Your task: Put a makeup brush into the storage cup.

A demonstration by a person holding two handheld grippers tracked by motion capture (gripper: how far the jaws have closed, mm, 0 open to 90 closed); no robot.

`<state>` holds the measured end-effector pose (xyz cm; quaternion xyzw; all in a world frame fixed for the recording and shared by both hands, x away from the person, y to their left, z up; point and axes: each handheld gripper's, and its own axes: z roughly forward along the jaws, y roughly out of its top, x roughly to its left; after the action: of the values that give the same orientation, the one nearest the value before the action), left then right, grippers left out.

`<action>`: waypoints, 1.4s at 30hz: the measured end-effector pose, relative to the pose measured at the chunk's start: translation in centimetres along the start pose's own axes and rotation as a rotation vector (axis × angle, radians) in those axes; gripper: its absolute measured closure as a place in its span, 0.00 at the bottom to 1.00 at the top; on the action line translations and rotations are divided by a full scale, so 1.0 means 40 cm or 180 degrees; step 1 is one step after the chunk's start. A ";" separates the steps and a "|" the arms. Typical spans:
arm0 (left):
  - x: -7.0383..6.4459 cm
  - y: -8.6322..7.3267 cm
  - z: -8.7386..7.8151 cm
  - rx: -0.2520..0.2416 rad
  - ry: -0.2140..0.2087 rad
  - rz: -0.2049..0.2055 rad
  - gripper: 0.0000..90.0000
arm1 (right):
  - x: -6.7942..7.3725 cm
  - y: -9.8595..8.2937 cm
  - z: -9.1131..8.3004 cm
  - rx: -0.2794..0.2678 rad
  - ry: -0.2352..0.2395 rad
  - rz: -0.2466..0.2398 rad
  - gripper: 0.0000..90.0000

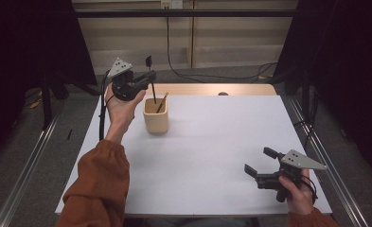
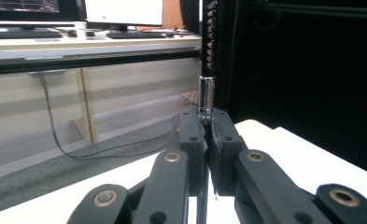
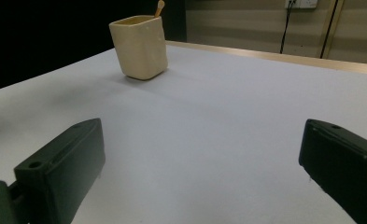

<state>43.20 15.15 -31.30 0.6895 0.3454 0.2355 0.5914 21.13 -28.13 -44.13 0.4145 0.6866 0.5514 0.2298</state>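
We see the left gripper (image 1: 148, 78) raised above the far left part of the white table (image 1: 212, 156), just over a cream square cup (image 1: 155, 116). Its 2 jaws are pressed together on a slim black brush (image 1: 152, 87), which stands nearly upright: the dark flat head rises above the jaws, and the lower end of the handle reaches down to about the cup's rim. Whether the tip sits inside the cup or just above it, we cannot tell. In the left gripper view the same brush (image 2: 206, 88) runs up between the closed jaws, with a shiny metal ferrule just above them and a dark, ridged upper part beyond.

A thin wooden stick (image 1: 162, 102) leans inside the cup, its top pointing up and to the right. In the right gripper view we see the cup (image 3: 138, 46) standing upright, well away across the bare tabletop, with the rounded tip of the stick (image 3: 159, 7) peeking over its rim.

The right gripper (image 1: 260, 163) sits low near the front right corner of the table, held in the person's right hand (image 1: 297, 191). Its 2 jaws stand wide apart and hold nothing; in its own view they frame open table surface on both sides. It is well apart from the cup and from the other gripper.

The person's left hand (image 1: 122, 106) holds the left gripper from below, with a rust-orange sleeve (image 1: 98, 184) covering the forearm.
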 end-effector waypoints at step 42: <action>0.019 -0.105 0.050 0.0220 0.0041 -0.0120 0.95 | 0.001 -0.002 0.002 0.0012 0.0050 -0.0015 0.00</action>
<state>44.33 14.69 -35.85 0.7014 0.3700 0.2166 0.5694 21.15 -28.05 -44.21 0.4089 0.6904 0.5528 0.2249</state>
